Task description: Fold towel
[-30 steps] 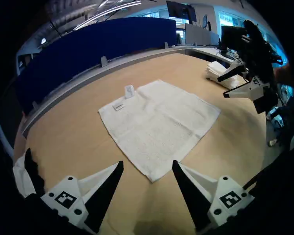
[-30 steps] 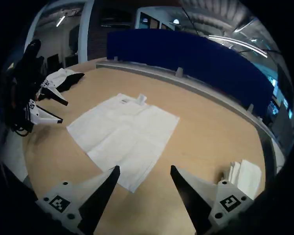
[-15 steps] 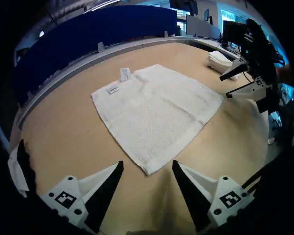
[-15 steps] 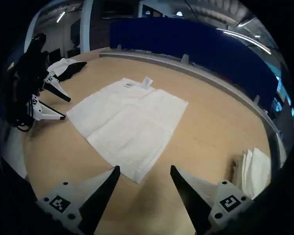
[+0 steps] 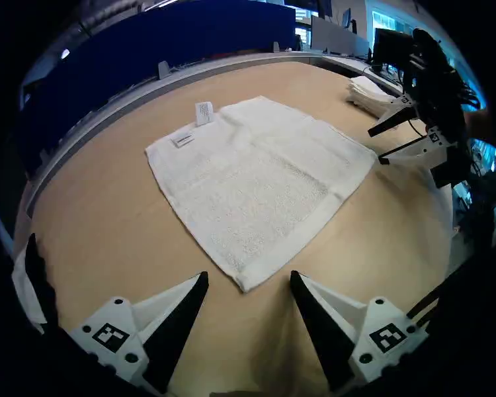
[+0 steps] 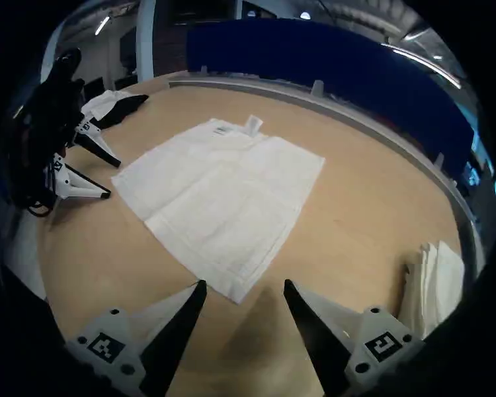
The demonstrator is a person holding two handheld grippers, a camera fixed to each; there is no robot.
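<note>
**Grippers draw nearer to the towel's corners**

Both grippers have come closer to the white towel (image 5: 261, 178), which lies spread flat on the wooden table (image 5: 109, 218) with its tags at the far edge. The left gripper (image 5: 248, 274) has its fingers wide apart and holds nothing, with a near towel corner between its tips. The right gripper (image 6: 245, 282) is equally spread at another corner. Folded towels (image 6: 436, 291) are stacked to the right.

Towel (image 5: 254, 178) flat on table (image 5: 102, 218), folded stack (image 6: 436, 284) apart.

place: office | blue desk divider (image 5: 149, 46); monitors (image 5: 388, 47); wooden desk (image 5: 109, 198)
</note>
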